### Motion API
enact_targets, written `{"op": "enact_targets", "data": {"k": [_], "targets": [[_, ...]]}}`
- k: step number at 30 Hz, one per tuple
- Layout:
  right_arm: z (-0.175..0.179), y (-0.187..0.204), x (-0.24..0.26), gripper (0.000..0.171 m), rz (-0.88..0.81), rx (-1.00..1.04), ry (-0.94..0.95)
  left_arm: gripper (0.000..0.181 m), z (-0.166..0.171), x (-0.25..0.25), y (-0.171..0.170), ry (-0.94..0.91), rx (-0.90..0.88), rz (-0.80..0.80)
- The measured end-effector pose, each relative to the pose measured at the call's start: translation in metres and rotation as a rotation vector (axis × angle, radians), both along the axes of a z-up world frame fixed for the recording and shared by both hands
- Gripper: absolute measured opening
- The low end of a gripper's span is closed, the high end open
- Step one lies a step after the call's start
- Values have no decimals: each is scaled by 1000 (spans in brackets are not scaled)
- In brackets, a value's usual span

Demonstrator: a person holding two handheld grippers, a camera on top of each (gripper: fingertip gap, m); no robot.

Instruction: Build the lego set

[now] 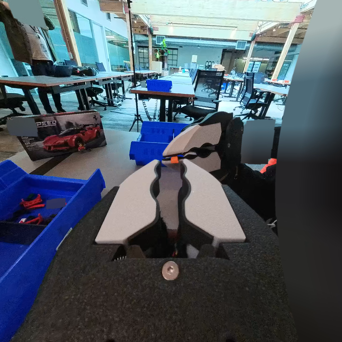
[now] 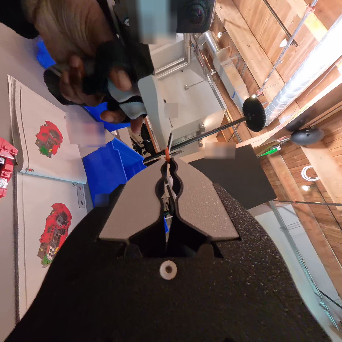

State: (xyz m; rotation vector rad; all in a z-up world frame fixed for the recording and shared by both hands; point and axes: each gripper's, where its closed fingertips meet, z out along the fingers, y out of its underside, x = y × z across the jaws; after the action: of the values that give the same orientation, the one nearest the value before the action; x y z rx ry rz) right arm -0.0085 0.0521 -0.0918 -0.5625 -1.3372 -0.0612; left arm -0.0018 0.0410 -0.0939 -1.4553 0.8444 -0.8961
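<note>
The right tool (image 2: pixel 168 162) is pressed nearly together in the centre of the right wrist view, its wavy inner edges almost meeting, and it pinches a small orange piece (image 2: pixel 167 153) right at its tips. That thin piece sticks out past the tips towards the left tool (image 2: pixel 165 146), which comes in from the upper centre of the frame, seen edge-on, with its tip at the far end of the piece. In the left wrist view the left tool (image 1: pixel 171 162) stands slightly spread, a clear gap between its two grey fingers (image 1: pixel 133 201). The orange piece (image 1: pixel 174 160) sits just at the mouth of that gap, and I cannot tell whether either finger touches it. The right tool (image 1: pixel 166 157) reaches in from the right of that frame, closed on the piece from above and below. A gloved hand (image 2: pixel 79 79) grips the left tool's handle in the upper left of the right wrist view. Just behind the tools on the table (image 1: pixel 111 162) is a blue bin (image 1: pixel 148 148). A second blue bin (image 1: pixel 79 194) at the left edge holds red and black parts (image 1: pixel 32 202). The set's box (image 1: pixel 63 135), showing a red car, stands at the left farther back. At the left of the right wrist view lie an open instruction booklet (image 2: pixel 37 103) and, at the very edge, a partly built red model (image 2: pixel 6 162).
</note>
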Motion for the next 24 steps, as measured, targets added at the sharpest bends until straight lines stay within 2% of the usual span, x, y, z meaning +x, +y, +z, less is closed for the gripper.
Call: {"op": "enact_targets", "data": {"k": [5, 11, 18, 21, 24], "targets": [[0, -1, 0, 2, 10, -16, 3, 12, -1, -1, -1, 4, 30, 5], [-3, 0, -1, 2, 11, -22, -13, 14, -3, 3, -3, 8, 34, -27], [-2, -3, -1, 2, 32, -32, -7, 7, -3, 7, -3, 25, 66, -29], [-4, -5, -1, 2, 82, -122, -10, 7, -3, 7, -5, 39, 102, -41], [-7, -10, 2, 7, 201, -328, -26, 7, -5, 6, -10, 59, 161, -72]]}}
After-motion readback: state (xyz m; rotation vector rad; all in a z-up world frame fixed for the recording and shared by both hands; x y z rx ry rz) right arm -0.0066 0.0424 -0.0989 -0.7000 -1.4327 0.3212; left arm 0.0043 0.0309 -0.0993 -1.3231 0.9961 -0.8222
